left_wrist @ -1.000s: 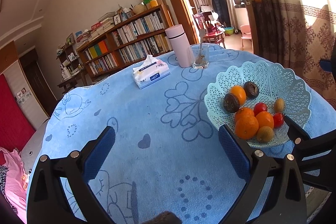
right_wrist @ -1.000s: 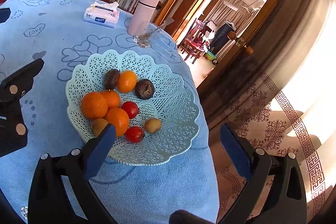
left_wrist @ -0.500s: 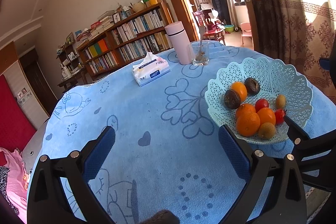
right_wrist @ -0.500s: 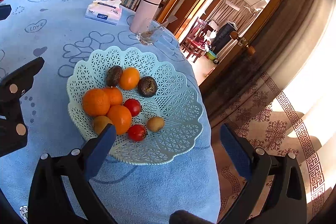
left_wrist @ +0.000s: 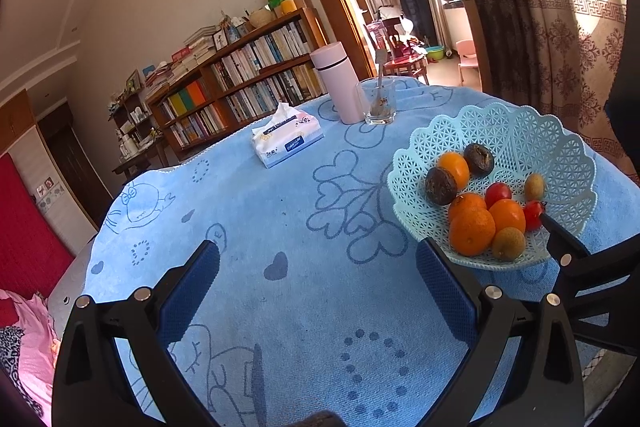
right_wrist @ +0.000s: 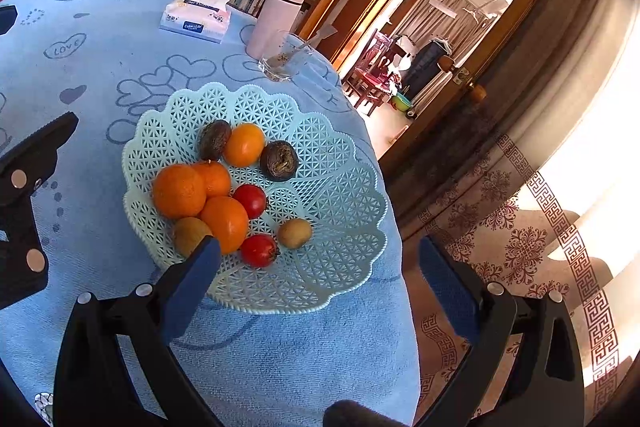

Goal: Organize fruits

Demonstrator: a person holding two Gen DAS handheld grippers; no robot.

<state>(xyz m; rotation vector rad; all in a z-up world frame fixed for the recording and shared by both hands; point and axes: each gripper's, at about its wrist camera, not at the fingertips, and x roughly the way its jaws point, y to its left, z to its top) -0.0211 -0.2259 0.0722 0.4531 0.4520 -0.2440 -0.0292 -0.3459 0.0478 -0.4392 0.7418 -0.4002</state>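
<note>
A pale green lattice basket (right_wrist: 340, 195) (left_wrist: 560, 147) sits on the blue tablecloth near the table's right edge. It holds several oranges (right_wrist: 179, 191), two red tomatoes (right_wrist: 250, 201), two kiwis (right_wrist: 295, 233) and two dark wrinkled passion fruits (right_wrist: 279, 160). My right gripper (right_wrist: 318, 279) is open and empty, hovering over the basket's near rim. My left gripper (left_wrist: 318, 283) is open and empty, above bare cloth to the left of the basket. The oranges (left_wrist: 472, 231) lie at the basket's near side in the left wrist view.
A tissue box (left_wrist: 286, 141), a pink thermos (left_wrist: 334, 87) and a glass with a spoon (left_wrist: 376, 103) stand at the table's far side. The table edge drops off right of the basket (right_wrist: 404, 267). A bookshelf and open doorway lie beyond.
Both grippers have eased slightly back and up from the basket; the fruit has not moved. Both stay open.
</note>
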